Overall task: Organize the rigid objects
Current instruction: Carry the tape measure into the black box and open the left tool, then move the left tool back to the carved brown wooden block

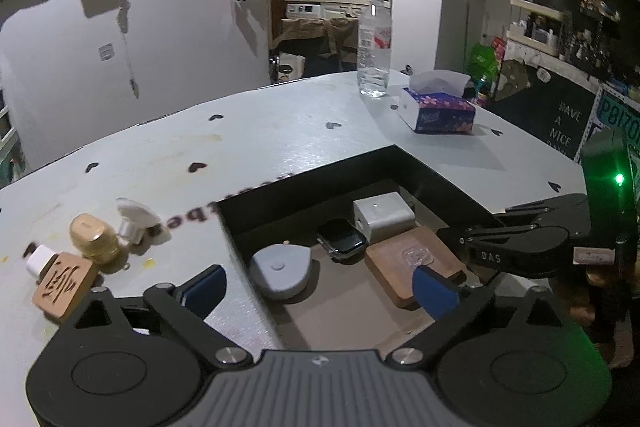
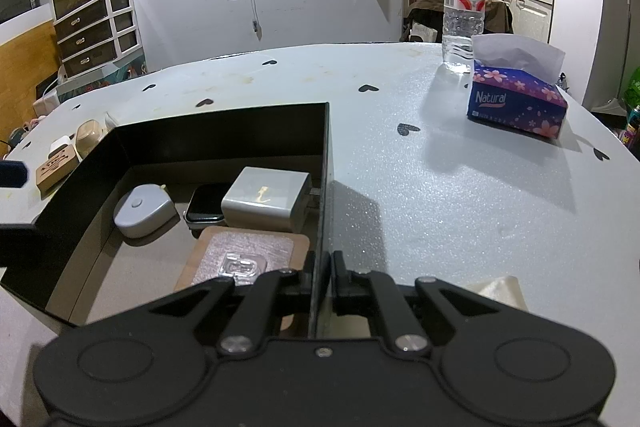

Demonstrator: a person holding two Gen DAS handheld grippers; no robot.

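Desk [image 2: 420, 187]: pale grey top printed with small dark hearts, carrying all items. Black box [image 2: 224, 135], open-topped, stands near the desk's near edge; its right wall is pinched between the fingers of the right claw [image 2: 322, 279]. Inside the box: a wooden board [image 2: 248, 243] with a clear plastic hook stuck on it, against the right wall; a white charger block [image 2: 266, 197] just beyond it; a dark smartwatch [image 2: 206, 203] beside the charger; a grey tape measure [image 2: 142, 205] toward the left wall. Left claw [image 1: 320, 287]: blue-padded fingers spread wide, empty, hovering over the box's near left part. Outside the box, near the desk's left edge: a carved wooden block [image 1: 64, 283], a tan cylindrical piece [image 1: 94, 237], a white plug [image 1: 134, 219], a small white adapter [image 1: 38, 259], clustered closely. Toward the far right corner: a tissue box [image 2: 516, 103] and a water bottle [image 2: 464, 7], just beside each other.
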